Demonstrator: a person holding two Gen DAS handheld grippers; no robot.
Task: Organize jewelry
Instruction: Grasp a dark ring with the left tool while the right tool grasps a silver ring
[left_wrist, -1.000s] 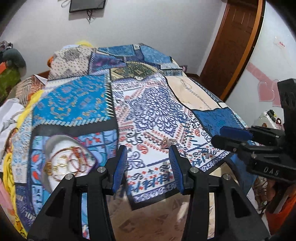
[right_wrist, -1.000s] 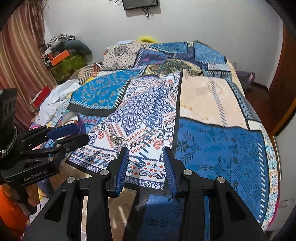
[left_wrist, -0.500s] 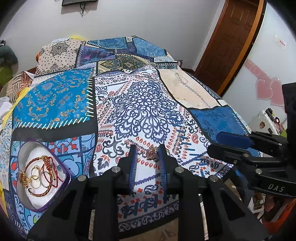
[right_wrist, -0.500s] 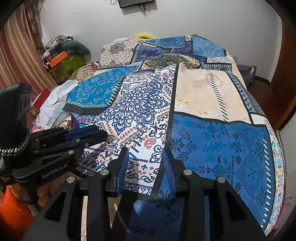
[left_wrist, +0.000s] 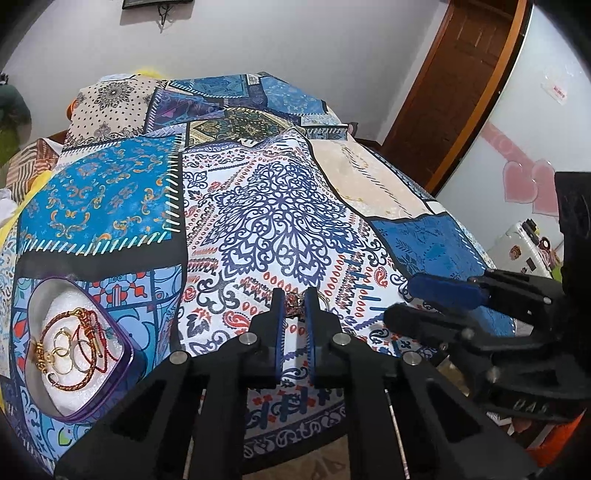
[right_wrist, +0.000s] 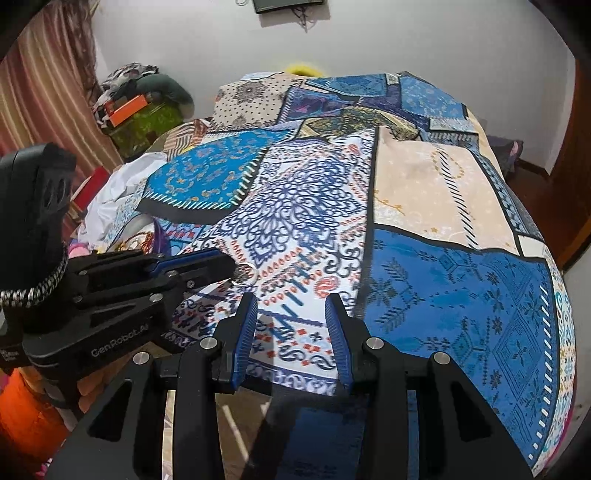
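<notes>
A small ornate ring (left_wrist: 294, 300) with a red-brown top lies on the patterned bedspread (left_wrist: 273, 218). My left gripper (left_wrist: 294, 302) is shut on the ring at its fingertips. The ring also shows in the right wrist view (right_wrist: 246, 273), at the tip of the left gripper (right_wrist: 221, 266). A purple heart-shaped box (left_wrist: 122, 373) with white padding holds several bangles and rings (left_wrist: 70, 347) at the lower left. My right gripper (right_wrist: 291, 306) is open and empty above the bed's near edge, and it shows in the left wrist view (left_wrist: 424, 295).
The bedspread (right_wrist: 443, 258) covers the whole bed. A wooden door (left_wrist: 454, 85) stands at the back right. Clothes and bags (right_wrist: 144, 107) are piled beside the bed at the left. The floor (right_wrist: 236, 417) shows below the near edge.
My left gripper moved forward to the ring and closed on it. The right gripper stayed open and shifted slightly.
</notes>
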